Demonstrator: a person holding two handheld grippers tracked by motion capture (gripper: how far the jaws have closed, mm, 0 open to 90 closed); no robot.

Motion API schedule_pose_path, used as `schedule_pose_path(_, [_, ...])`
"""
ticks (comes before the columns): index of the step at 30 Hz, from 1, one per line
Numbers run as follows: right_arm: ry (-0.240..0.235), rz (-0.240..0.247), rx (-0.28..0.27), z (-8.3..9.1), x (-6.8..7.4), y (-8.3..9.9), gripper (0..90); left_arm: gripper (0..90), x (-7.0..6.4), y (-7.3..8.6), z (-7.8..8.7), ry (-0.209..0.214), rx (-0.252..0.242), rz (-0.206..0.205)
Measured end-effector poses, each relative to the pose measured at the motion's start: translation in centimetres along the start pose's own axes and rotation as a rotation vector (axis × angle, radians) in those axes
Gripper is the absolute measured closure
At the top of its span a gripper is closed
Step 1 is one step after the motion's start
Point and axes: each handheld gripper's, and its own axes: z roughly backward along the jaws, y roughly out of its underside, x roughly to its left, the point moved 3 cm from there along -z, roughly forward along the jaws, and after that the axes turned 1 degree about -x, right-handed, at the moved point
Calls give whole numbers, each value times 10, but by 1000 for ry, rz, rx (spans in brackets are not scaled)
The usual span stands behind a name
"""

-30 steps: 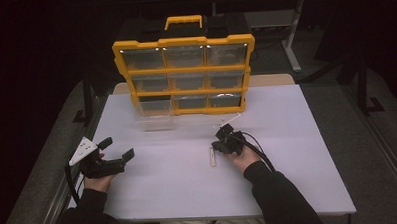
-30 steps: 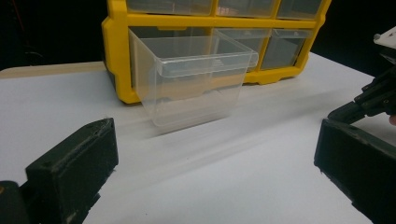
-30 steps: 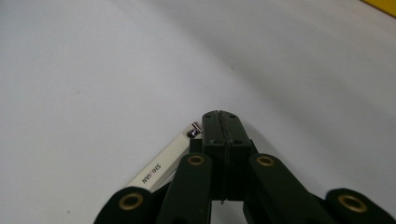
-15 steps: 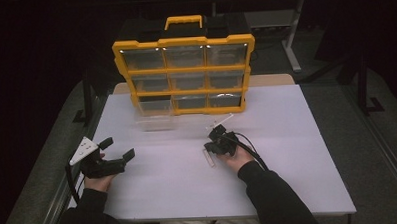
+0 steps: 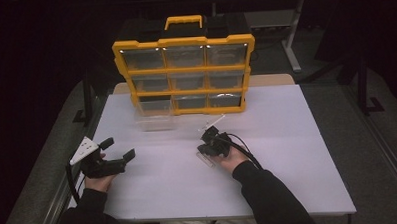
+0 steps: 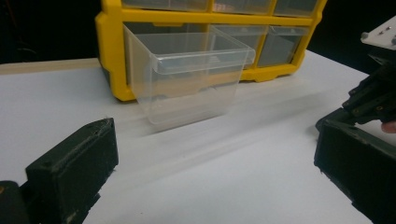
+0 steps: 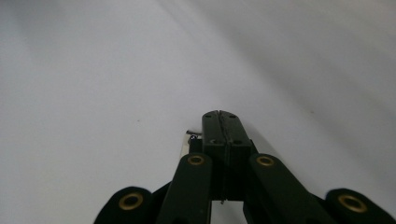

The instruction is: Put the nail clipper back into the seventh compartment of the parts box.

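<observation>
- A yellow organizer case [image 5: 185, 75] with clear drawers is stood upright at the tabletop's [image 5: 288, 154] far edge.
- A black stand [image 5: 294, 38] is seen behind it.

White table [image 5: 287, 139] bears organizer [image 5: 185, 75], clear bin [image 5: 155, 115]

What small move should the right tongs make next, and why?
Probably lift slightly off the table. The right tongs are pressed shut, tips down at the white surface, with a small clear item beside them; whether it is gripped cannot be told. The clear bin waits out of the yellow organizer.
</observation>
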Motion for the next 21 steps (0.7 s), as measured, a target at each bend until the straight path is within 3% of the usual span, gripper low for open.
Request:
schedule_pose_path(15, [-10, -1, -8, 4, 0, -3, 887, 0, -1, 0, 0, 7, -2, -1])
schedule_pose_path(21, [-19, -17, -18, 7, -2, -3, 802, 0, 0, 0, -1, 4, 0, -3])
